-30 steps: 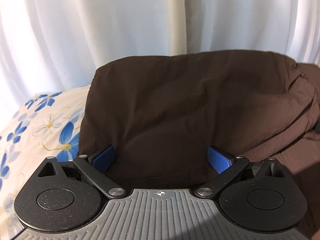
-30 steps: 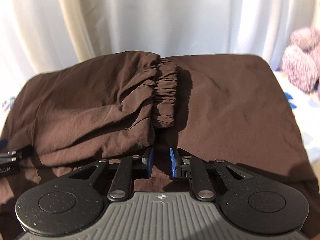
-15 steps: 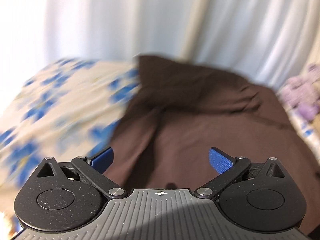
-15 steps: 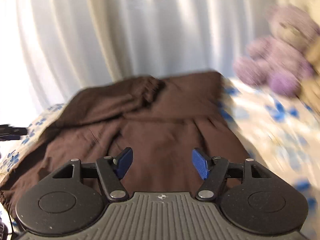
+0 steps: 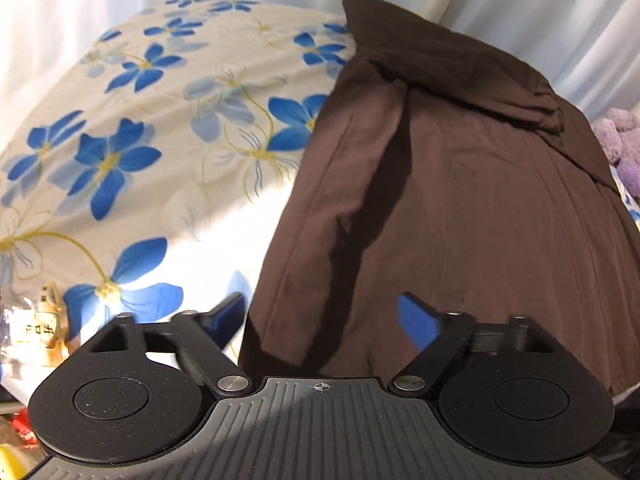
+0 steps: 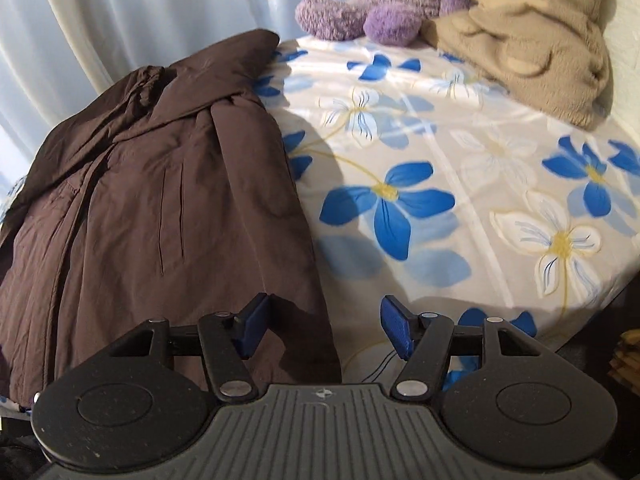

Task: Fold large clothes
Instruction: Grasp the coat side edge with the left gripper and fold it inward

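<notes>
A dark brown jacket [image 5: 460, 184] lies folded into a long strip on a bed with a flowered sheet [image 5: 160, 128]; its sleeves are folded inward near the far end. It also shows in the right wrist view [image 6: 160, 200]. My left gripper [image 5: 324, 324] is open and empty, low over the jacket's near left corner. My right gripper [image 6: 324, 326] is open and empty, straddling the jacket's near right corner, its left finger over the cloth and its right finger over the sheet [image 6: 440, 184].
White curtains [image 6: 140, 12] hang behind the bed. A purple plush toy [image 6: 372, 4] and a beige plush toy [image 6: 532, 32] sit at the far right of the bed. Clutter [image 5: 36, 328] lies beside the bed's near left edge.
Both grippers have pulled back from the far sleeves to the jacket's near end. The right gripper, nearly shut on cloth a second ago, has opened.
</notes>
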